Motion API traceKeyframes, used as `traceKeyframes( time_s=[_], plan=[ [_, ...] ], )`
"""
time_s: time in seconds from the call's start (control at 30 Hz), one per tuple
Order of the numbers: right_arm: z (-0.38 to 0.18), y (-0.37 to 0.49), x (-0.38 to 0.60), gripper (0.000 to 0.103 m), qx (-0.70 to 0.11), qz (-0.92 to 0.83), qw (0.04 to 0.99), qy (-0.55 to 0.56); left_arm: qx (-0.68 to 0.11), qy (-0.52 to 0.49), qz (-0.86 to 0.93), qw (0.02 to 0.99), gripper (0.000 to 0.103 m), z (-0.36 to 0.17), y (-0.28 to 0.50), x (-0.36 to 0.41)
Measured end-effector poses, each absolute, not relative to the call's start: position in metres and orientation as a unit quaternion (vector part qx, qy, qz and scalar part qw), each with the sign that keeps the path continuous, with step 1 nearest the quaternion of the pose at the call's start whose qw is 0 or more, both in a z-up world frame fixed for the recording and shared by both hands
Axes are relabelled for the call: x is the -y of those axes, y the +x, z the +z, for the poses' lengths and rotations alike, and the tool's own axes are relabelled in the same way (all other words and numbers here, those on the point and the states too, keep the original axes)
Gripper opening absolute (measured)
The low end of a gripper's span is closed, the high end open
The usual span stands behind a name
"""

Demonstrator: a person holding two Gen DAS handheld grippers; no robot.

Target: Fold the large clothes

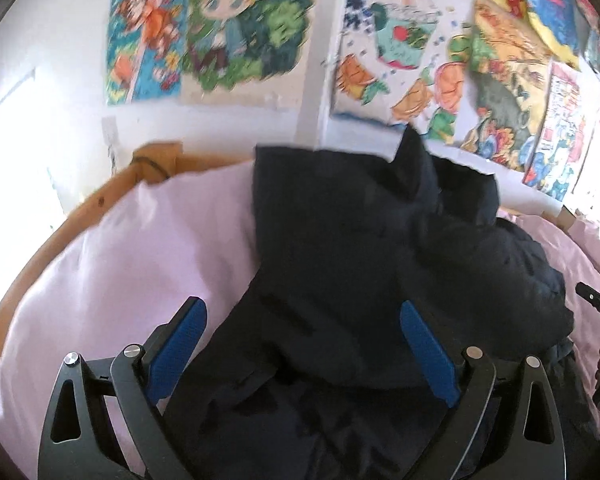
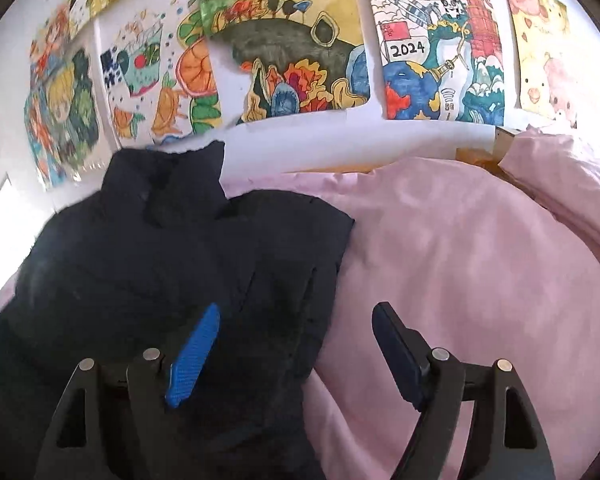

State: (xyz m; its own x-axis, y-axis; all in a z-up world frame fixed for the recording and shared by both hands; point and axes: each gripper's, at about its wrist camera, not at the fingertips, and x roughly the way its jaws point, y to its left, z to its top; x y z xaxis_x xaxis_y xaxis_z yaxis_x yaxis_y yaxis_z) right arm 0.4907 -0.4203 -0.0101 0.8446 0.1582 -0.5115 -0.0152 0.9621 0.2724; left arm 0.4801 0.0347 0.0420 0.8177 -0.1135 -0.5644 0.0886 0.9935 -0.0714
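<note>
Blue ribbed pads (image 1: 428,354) line my left gripper (image 1: 302,354), and its jaws stand spread wide with nothing pinched. Between and just ahead of them lies the dark jacket (image 1: 360,248), a bulky navy garment heaped on the pink bedding (image 1: 132,264).

My right gripper (image 2: 296,354) is likewise spread and empty. Its left finger (image 2: 194,360) sits over the jacket's near right edge; its other finger lies over bare pink sheet. From this side the jacket (image 2: 172,248) fills the space ahead and to the left, with pink bedding (image 2: 460,260) stretching off to the right.

Material findings: the shell looks matte, smooth and padded, with soft rounded folds rather than sharp creases. A stand-up collar (image 2: 184,172) rises at the far end, against the wall. A slit that reads as a pocket opening (image 2: 312,284) runs along the panel ahead of my right gripper.

Handling judgement: I expect the garment to be soft, springy and moderately heavy for cloth. The padding will likely puff back after folding, and the shell may slide between the pads. A thin pinch on one layer risks slipping. Better holds would be the hem edge nearest me, or the side seam under my right gripper, taken with a deep bite through the full thickness.

The bedding underneath is soft and wrinkled, so it may drag along with the jacket.

Children's drawings (image 2: 296,40) cover the wall beyond.
</note>
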Motion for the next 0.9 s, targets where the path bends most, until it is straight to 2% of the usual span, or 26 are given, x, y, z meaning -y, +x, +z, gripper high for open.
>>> traceKeyframes(
  time_s=[0.23,0.47,0.7,0.77,0.87,0.9],
  plan=[
    [-0.002,0.509,0.42,0.092,-0.279,0.081,0.941,0.173,-0.33,0.005,-0.094,0.939,0.095,0.054,0.51,0.005],
    [0.029,0.588,0.394,0.094,-0.31,0.132,0.922,0.19,-0.347,-0.04,-0.117,0.93,0.095,0.084,0.59,0.03],
    [0.035,0.668,0.372,0.093,-0.334,0.126,0.894,0.272,-0.37,-0.123,-0.151,0.908,0.095,0.09,0.673,0.049],
    [0.032,0.682,0.373,0.092,-0.334,0.107,0.889,0.295,-0.371,-0.125,-0.147,0.908,0.095,0.092,0.688,0.053],
    [0.032,0.695,0.377,0.084,-0.332,0.097,0.883,0.317,-0.368,-0.121,-0.148,0.91,0.095,0.092,0.704,0.057],
    [0.032,0.7,0.377,0.077,-0.334,0.095,0.882,0.32,-0.37,-0.121,-0.147,0.909,0.095,0.091,0.71,0.059]
  ],
)
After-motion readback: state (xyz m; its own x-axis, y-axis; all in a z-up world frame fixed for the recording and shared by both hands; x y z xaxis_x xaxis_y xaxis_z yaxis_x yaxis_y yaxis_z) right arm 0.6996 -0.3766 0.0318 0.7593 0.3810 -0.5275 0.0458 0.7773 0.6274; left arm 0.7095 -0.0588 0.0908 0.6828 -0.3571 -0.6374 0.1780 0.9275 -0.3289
